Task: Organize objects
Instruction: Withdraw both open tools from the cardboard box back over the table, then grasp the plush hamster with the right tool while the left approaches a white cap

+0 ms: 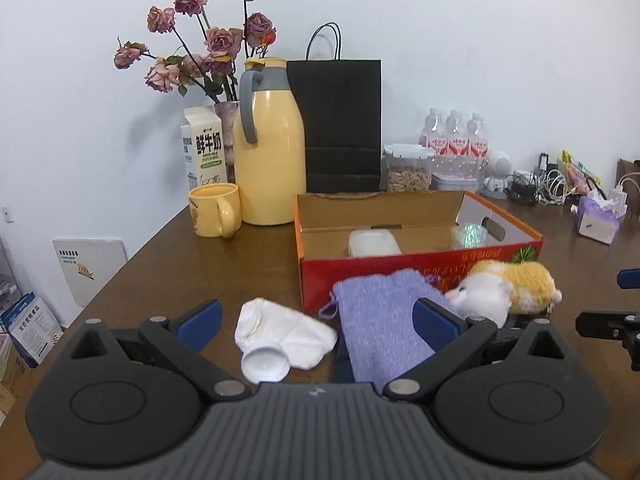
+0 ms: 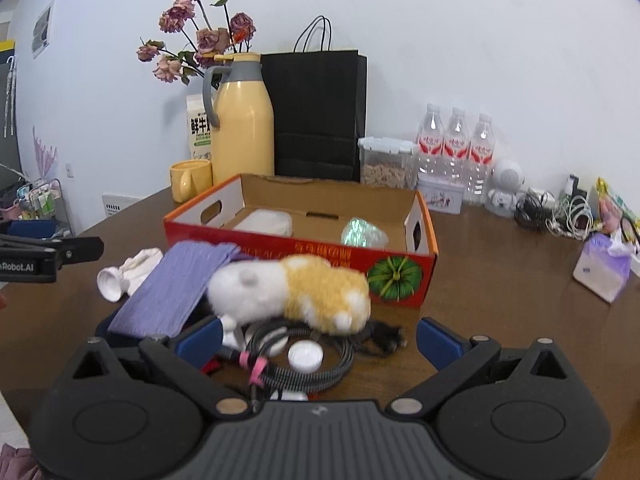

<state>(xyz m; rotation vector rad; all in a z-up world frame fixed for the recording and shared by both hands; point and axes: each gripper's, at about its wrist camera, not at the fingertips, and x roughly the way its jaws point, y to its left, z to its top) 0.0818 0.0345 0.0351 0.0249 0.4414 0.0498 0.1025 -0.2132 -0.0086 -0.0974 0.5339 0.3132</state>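
Front of the red cardboard box (image 2: 280,258), at 6 o'clock: plush hamster (image 2: 292,292), purple washcloth (image 1: 380,328), coiled cable (image 2: 308,364) unsorted; left gripper (image 1: 318,322) and right gripper (image 2: 318,340) both spread, empty; likely pick step; next needs jaws straddling the hamster.

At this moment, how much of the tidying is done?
Two items already lie in the red box: a white pack and a shiny wrapped bundle. Both claws, left and right, are open and empty. Still outside: purple cloth, plush hamster, white sock, cable coil, white cap.
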